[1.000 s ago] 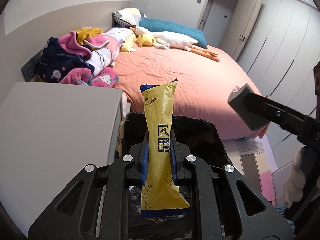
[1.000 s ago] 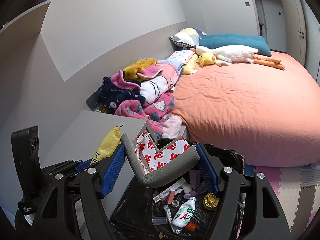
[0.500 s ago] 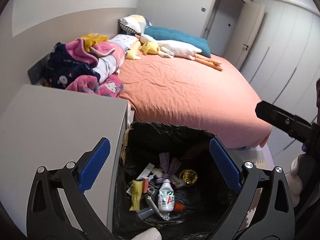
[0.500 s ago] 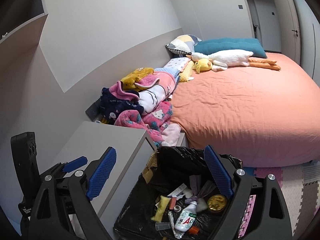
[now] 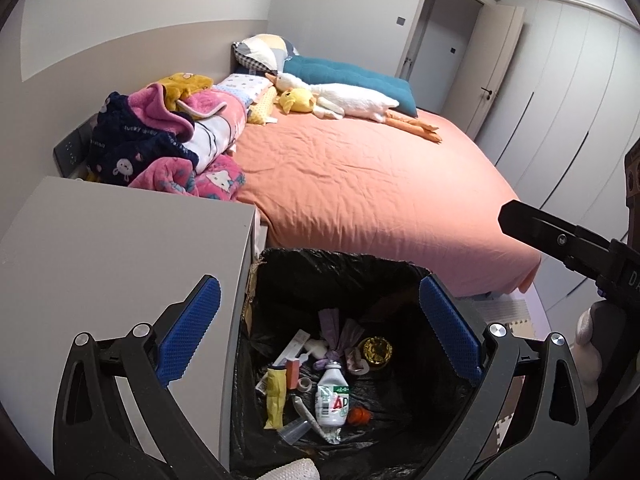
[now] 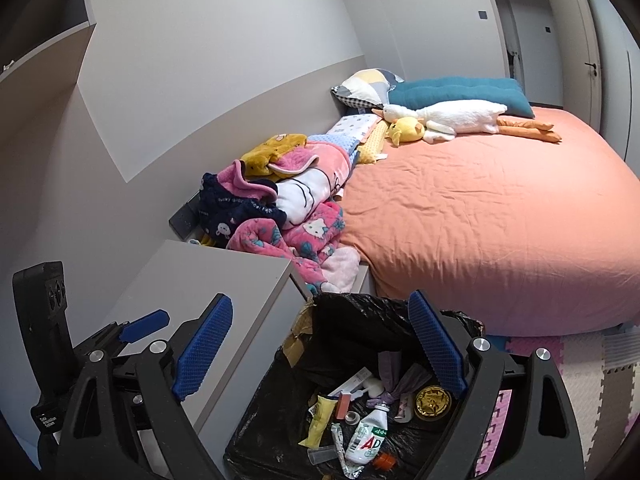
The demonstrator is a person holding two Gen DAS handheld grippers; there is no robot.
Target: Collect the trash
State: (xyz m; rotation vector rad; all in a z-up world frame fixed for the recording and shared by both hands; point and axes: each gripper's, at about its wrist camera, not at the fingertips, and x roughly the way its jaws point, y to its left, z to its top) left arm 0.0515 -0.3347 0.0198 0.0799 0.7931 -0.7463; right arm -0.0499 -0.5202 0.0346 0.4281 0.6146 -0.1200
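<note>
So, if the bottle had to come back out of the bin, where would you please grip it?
Probably across the bottle's labelled body, coming straight down from above. It lies flat on the bin's floor, neck towards the bed, with the walls blocking any sideways approach.

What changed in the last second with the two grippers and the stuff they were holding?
The left gripper let go of the yellow wrapper, which now lies in the trash bin; its jaws stand wide open. The right gripper also opened and dropped its red-and-white card, which I can't pick out now. The bed and nightstand stayed put.
</note>
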